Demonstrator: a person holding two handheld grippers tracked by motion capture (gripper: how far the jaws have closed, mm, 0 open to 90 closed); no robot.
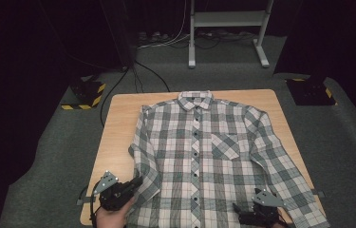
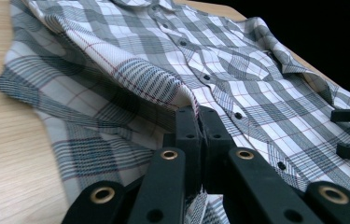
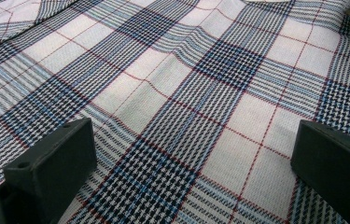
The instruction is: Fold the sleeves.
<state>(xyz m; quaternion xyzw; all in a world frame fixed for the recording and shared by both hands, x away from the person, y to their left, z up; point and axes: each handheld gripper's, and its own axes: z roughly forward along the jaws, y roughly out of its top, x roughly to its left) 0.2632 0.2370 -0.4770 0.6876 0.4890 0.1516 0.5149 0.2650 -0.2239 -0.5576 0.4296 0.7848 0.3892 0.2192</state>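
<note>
A plaid shirt lay buttoned and face up across a wooden table, its collar toward the far edge and its hem at the near edge. Near the table's near left corner, the left gripper had its jaws clamped on a fold of the shirt's sleeve. Toward the near right corner, the right gripper rested wide open over the cloth, grasping nothing.

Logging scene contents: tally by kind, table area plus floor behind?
Shirts: 1, plaid shirt
Tables: 1, wooden table
Grippers: 2, left gripper shut on the shirt, right gripper open over it
Striped floor bases: 2, left base, right base
Total: 6
</note>
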